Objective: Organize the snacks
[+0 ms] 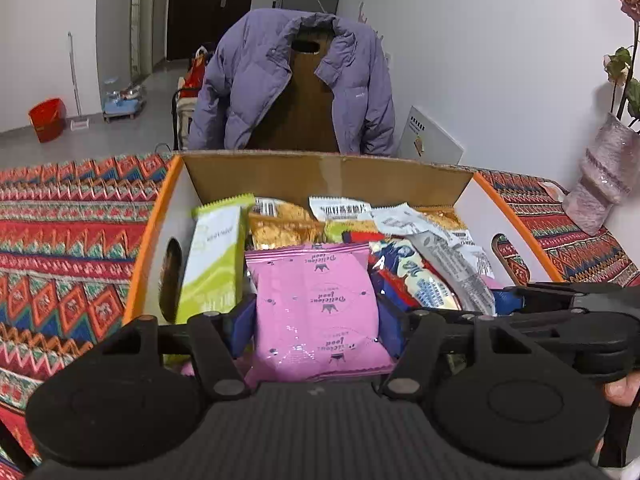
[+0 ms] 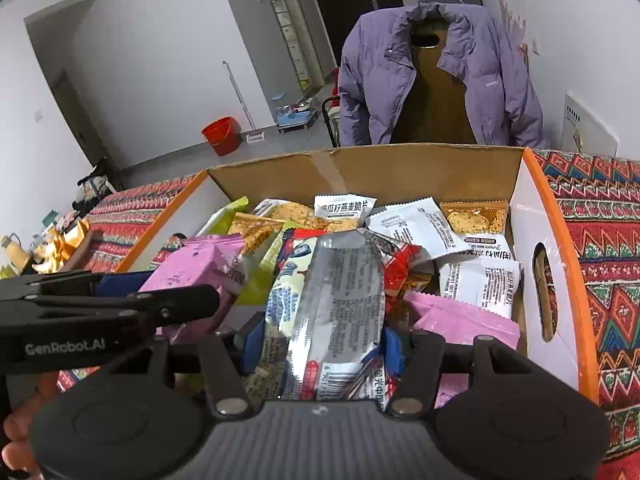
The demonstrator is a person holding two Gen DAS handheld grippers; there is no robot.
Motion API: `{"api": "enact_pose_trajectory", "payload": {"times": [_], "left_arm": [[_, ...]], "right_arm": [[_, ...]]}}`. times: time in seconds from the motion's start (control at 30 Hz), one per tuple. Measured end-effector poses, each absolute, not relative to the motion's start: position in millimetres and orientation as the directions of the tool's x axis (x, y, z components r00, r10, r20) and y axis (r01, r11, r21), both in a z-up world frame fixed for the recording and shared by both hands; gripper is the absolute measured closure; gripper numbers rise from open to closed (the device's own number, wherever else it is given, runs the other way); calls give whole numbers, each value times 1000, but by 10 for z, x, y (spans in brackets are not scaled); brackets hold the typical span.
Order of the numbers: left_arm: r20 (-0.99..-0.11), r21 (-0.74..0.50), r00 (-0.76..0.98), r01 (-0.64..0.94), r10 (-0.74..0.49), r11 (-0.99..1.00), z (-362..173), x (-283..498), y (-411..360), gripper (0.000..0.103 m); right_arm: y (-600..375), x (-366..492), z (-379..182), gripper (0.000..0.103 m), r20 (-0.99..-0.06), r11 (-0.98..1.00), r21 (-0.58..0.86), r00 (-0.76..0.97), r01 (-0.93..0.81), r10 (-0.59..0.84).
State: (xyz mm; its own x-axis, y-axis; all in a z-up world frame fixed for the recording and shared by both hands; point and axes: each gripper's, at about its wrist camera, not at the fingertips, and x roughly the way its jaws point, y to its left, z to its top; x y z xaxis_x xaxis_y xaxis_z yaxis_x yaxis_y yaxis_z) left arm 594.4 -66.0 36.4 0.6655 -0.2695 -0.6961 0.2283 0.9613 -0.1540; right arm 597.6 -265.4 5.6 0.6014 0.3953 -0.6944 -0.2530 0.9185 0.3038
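An open cardboard box [image 1: 320, 176] with orange-edged white sides stands on the patterned cloth, full of several snack packets. My left gripper [image 1: 316, 320] is shut on a pink packet [image 1: 312, 276], its blue pads pressing both sides just above the heap. A green packet [image 1: 212, 264] stands upright against the box's left wall. In the right wrist view my right gripper [image 2: 324, 340] is shut on a long silver and blue-white packet [image 2: 344, 280] over the middle of the box [image 2: 400, 172]. The left gripper [image 2: 132, 292] with its pink packet [image 2: 196, 268] shows beside it on the left.
A purple jacket [image 1: 296, 80] hangs on a chair right behind the box. A pink-wrapped vase of flowers [image 1: 600, 176] stands on the cloth at the right. More yellow packets [image 2: 60, 248] lie far left. A red bucket [image 2: 222, 134] sits on the floor.
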Motion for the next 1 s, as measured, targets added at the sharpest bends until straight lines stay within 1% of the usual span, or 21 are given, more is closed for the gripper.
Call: {"api": "enact_pose_trajectory", "payload": {"times": [0.1,0.17,0.2,0.23,0.27,0.33,0.43,0.57,0.7,0.87,0.9,0.97,1.0], "left_arm": [[-702,-180,654,220,-282,959,307,5941,-683,39],[-699,-201,649,223,-299,954,305,5928,-687,34],[-697,-202,650,228,-303,953,319,5911,-698,34],[-694,-192,655,234,-301,953,357,5889,-720,34],[-690,-181,661,238,-295,954,400,5873,-725,34],[-681,-162,672,247,-290,955,527,5839,-743,34],[-662,-139,693,263,-287,955,753,5748,-749,34],[-629,-81,736,259,-251,962,1100,5550,-696,27],[-592,-34,781,220,-196,975,1429,5308,-555,24],[-537,-11,828,184,-161,983,1773,4880,-344,13],[-528,-8,834,182,-159,983,1815,4794,-306,11],[-507,8,850,171,-143,985,1899,4604,-236,3],[-497,14,857,162,-134,987,1926,4529,-207,3]], "right_arm": [[-2654,5933,47,44,-712,928,275,595,-251,372],[-2694,5887,116,43,-711,935,250,607,-252,354],[-2724,5870,160,38,-705,937,242,618,-252,348],[-2749,5848,206,36,-698,938,243,627,-248,347],[-2782,5823,260,29,-687,934,255,633,-249,356],[-2846,5774,415,23,-666,929,268,647,-255,370],[-2879,5685,646,23,-647,935,237,676,-263,354],[-2976,5514,993,22,-622,945,195,712,-264,327],[-3152,5261,1363,19,-589,955,158,751,-253,296],[-3302,4862,1756,10,-549,968,102,799,-229,247],[-3327,4780,1809,10,-544,969,95,804,-227,241],[-3368,4640,1874,9,-538,971,82,810,-224,233],[-3384,4566,1897,9,-536,972,74,813,-223,227]]}}
